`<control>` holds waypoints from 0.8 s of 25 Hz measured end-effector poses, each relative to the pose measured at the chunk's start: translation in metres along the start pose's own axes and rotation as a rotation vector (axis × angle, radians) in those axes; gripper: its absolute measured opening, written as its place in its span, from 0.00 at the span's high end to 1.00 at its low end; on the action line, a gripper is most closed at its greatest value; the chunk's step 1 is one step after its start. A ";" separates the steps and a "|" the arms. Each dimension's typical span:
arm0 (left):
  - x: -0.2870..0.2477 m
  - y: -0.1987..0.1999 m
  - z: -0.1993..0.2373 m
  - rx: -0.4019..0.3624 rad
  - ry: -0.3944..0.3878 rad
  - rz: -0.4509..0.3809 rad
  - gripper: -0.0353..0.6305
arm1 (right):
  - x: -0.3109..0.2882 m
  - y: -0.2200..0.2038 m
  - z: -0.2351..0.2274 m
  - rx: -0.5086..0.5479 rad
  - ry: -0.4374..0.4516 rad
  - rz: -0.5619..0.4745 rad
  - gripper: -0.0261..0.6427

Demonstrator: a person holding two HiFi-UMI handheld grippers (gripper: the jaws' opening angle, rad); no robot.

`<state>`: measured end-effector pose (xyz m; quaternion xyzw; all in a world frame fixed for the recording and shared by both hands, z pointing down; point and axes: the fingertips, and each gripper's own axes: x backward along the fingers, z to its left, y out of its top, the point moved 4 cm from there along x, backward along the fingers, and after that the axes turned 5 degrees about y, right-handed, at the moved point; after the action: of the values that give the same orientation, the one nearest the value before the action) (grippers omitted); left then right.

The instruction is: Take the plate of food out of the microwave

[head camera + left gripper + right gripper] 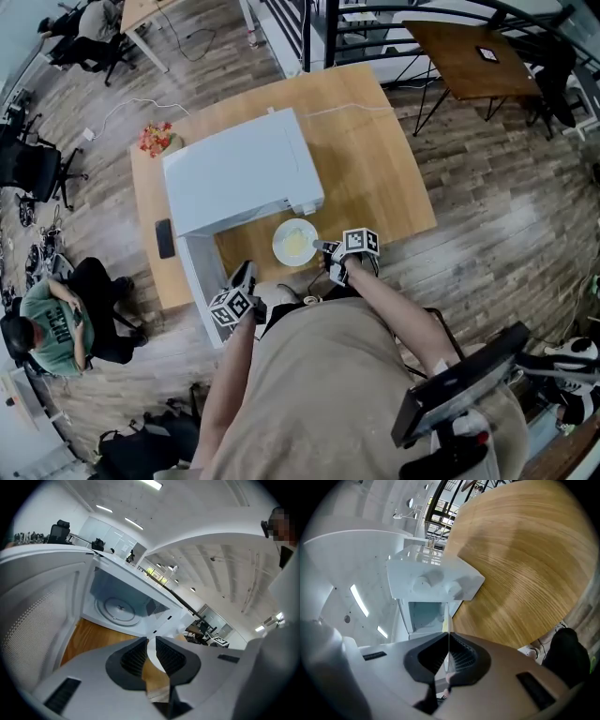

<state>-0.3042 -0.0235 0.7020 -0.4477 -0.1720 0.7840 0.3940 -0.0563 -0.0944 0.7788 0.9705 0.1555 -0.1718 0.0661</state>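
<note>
From the head view, the round white plate of yellow food [295, 242] is already outside the white box microwave [239, 173]. It sits over the light wooden surface [375, 159], just before the open cavity. The right tool [325, 249] is at its rim and the left tool [247, 277] is beside the open door [197, 272].

In the left gripper view, the jaws stand slightly apart and hold nothing. The glass turntable [119, 610] is bare.

In the right gripper view, the jaws pinch the plate's thin rim. This looks like the set-down step: next the plate needs lowering level until it rests, then releasing.
</note>
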 end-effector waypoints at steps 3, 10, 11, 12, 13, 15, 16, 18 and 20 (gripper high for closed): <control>-0.003 -0.010 0.008 0.006 0.029 0.015 0.89 | -0.006 -0.001 -0.009 0.017 -0.018 0.026 0.94; -0.013 -0.025 0.024 0.042 0.060 0.036 0.89 | -0.028 -0.010 -0.028 0.067 -0.084 0.110 0.94; -0.015 -0.029 0.028 0.056 0.069 0.044 0.89 | -0.031 -0.012 -0.030 0.071 -0.091 0.123 0.94; -0.016 -0.033 0.032 0.072 0.078 0.051 0.89 | -0.035 -0.013 -0.032 0.075 -0.098 0.134 0.94; -0.018 -0.037 0.036 0.088 0.087 0.059 0.89 | -0.038 -0.015 -0.033 0.080 -0.104 0.146 0.94; -0.020 -0.043 0.041 0.112 0.097 0.071 0.89 | -0.044 -0.015 -0.034 0.092 -0.115 0.166 0.94; -0.021 -0.045 0.041 0.124 0.096 0.075 0.89 | -0.047 -0.015 -0.035 0.097 -0.121 0.175 0.94; -0.023 -0.048 0.044 0.152 0.101 0.077 0.89 | -0.053 -0.014 -0.037 0.108 -0.135 0.187 0.94; -0.022 -0.050 0.049 0.176 0.115 0.074 0.89 | -0.058 -0.013 -0.039 0.117 -0.150 0.194 0.94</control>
<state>-0.3159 -0.0051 0.7717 -0.4616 -0.0628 0.7830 0.4121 -0.1003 -0.0912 0.8348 0.9676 0.0451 -0.2457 0.0369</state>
